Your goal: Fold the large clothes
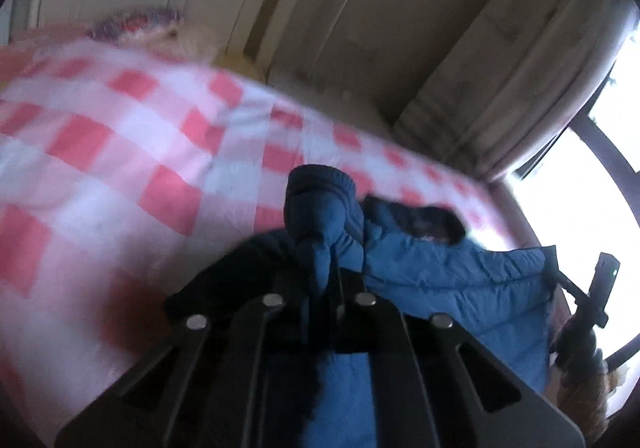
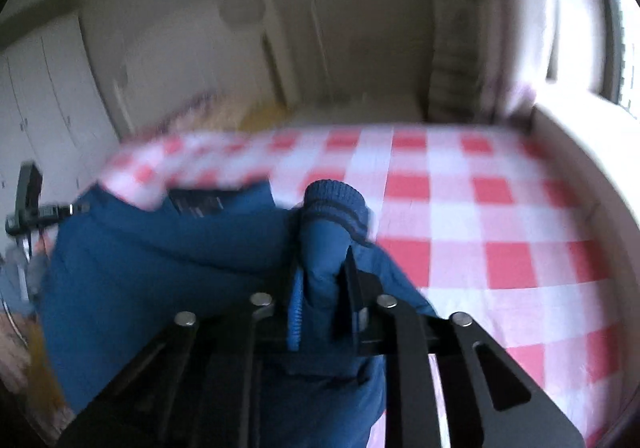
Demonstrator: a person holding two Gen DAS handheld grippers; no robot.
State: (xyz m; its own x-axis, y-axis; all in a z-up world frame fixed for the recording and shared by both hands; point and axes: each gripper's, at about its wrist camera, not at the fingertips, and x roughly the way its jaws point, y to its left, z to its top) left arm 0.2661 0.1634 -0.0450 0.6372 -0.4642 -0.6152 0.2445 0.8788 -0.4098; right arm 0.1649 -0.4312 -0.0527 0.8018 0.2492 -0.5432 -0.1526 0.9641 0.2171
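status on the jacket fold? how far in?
Early. Done: both sleeves are gripped near the ribbed cuffs, left gripper and right gripper each shut on a sleeve of the blue jacket. In hand: the jacket is lifted, bunched, over the checked bedspread. Left: no finished fold shows.

My feed, room only: bed [image 2: 500, 215] under red-and-white check cover, fills most of both views. Cream wall [image 2: 360, 27] behind it, white wardrobe doors [image 2: 44, 103] off left in right wrist view. Bright window [image 1: 592, 183] with dark frame at right in left wrist view, blown out white. Pale curtain [image 1: 516, 47] hangs beside it. Everything motion-blurred, daylight only as far as I can see.
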